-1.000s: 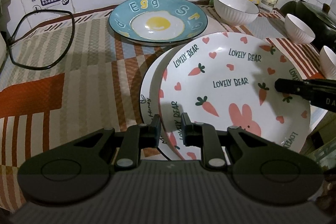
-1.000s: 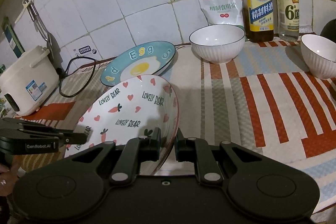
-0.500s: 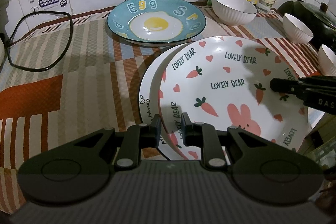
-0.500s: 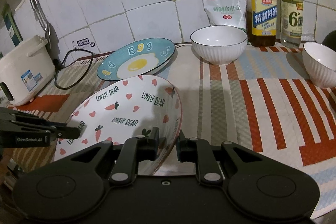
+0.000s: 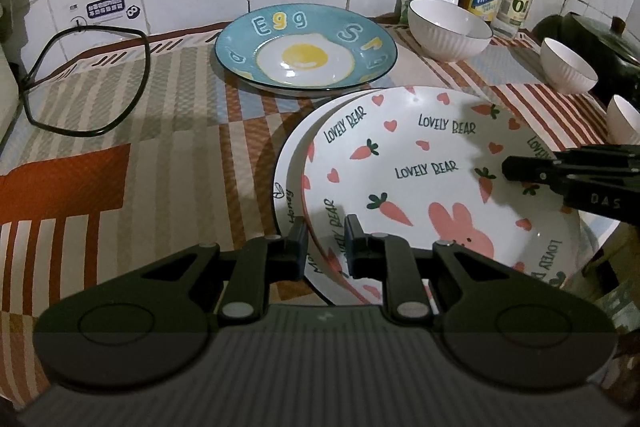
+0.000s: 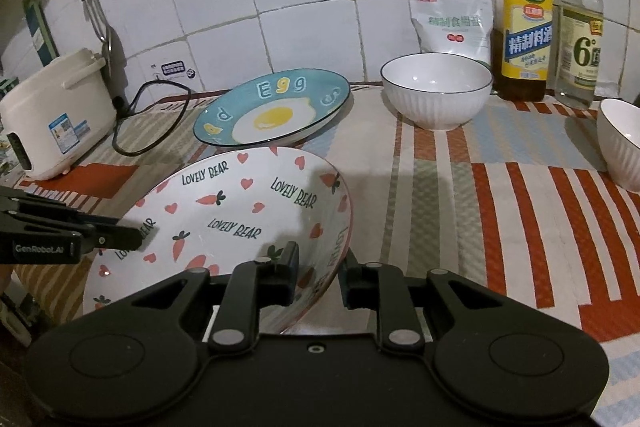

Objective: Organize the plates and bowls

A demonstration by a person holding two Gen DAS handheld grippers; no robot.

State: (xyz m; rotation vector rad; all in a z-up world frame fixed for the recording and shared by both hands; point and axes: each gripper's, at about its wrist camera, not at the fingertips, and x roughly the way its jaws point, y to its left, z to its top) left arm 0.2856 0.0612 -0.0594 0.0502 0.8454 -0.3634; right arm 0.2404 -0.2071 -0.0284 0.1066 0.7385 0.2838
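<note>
A white plate with a pink rabbit, carrots and "LOVELY BEAR" lettering lies over a plain white plate on the striped cloth. My left gripper is shut on its near rim, and its tip shows at the left of the right wrist view. My right gripper straddles the opposite rim. Its jaws are opening, with a gap beside the rim. A blue egg plate sits behind. A large white bowl and smaller bowls stand to the right.
A white rice cooker and its looped black cord occupy the left. Two bottles and a white bag line the tiled wall. A dark pot sits at the far right, with a third bowl near it.
The right gripper's jaws have spread apart around the rabbit plate's rim. The left gripper keeps its hold, and the plate has hardly moved.
</note>
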